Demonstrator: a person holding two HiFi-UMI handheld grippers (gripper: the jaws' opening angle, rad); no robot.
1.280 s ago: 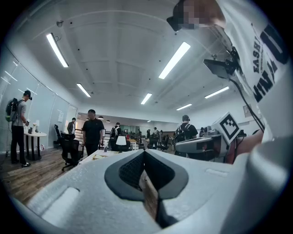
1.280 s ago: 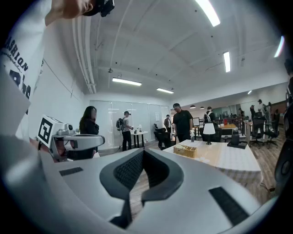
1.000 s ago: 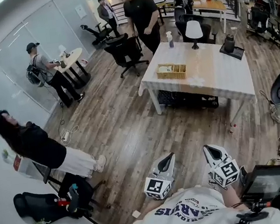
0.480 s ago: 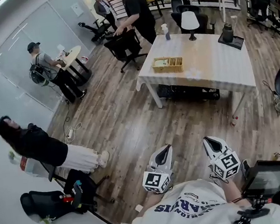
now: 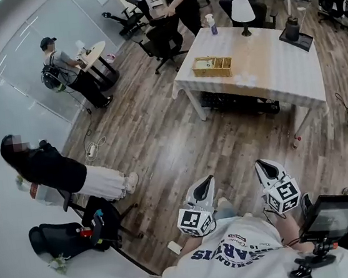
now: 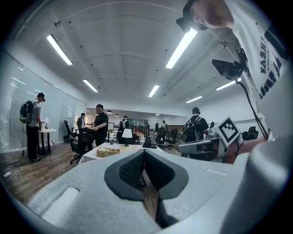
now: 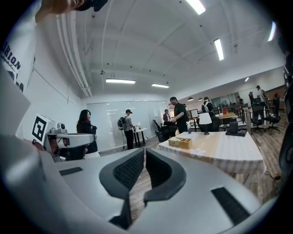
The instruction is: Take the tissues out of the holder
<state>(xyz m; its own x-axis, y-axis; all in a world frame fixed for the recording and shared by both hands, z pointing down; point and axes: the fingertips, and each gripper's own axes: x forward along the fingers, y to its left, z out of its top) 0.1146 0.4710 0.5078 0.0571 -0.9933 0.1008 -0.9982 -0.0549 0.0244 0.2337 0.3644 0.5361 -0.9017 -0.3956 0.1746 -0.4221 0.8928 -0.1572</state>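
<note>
Left gripper (image 5: 206,181): your jaws are closed, empty.
Right gripper (image 5: 262,166): closed, empty.
Wooden holder (image 5: 212,66): well ahead of both, on the surface (image 5: 273,76).

I see one table (image 5: 273,76) under a pale striped cloth, standing on the wood floor (image 5: 161,137). The tan holder (image 5: 212,66) sits near its left edge. A small bottle (image 5: 212,27) stands at the far left corner, a white lamp (image 5: 243,13) by the far edge, and a dark jug (image 5: 291,25) on a dark tray (image 5: 301,41) at the far right corner.

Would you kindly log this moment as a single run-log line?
phase: pre-approach | left gripper: shut, empty | right gripper: shut, empty | holder: on table, far, untouched
</note>
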